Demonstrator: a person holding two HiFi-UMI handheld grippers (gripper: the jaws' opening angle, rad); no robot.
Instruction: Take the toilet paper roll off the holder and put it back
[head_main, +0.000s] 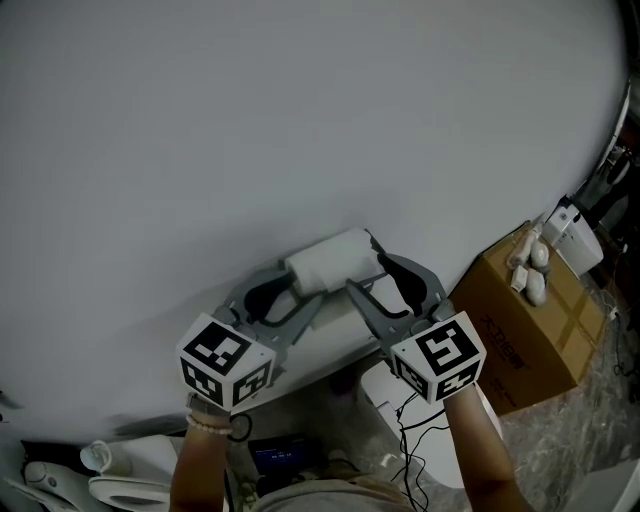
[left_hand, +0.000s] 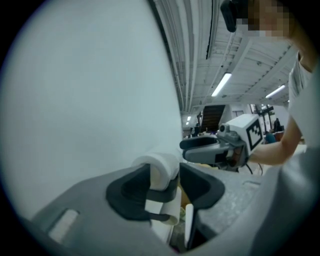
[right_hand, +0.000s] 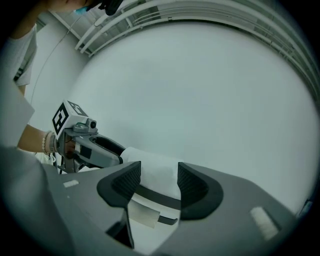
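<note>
Though print on the cardboard box (head_main: 520, 335) at right is too small to read, the left tool (left_hand: 164, 175) stands wide around the toilet paper roll (head_main: 330, 262) on its holder (right_hand: 156, 197), while the right tool (right_hand: 159, 176) clamps the roll.

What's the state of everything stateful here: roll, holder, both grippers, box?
White toilet paper roll: against the wall at its holder, loose sheet hanging.
Dark grey holder bar: running under the roll.
Left gripper: fingers open, roll between them, not clamped.
Right gripper: fingers shut on the roll.
Brown cardboard box: closed, small white items on top.
</note>
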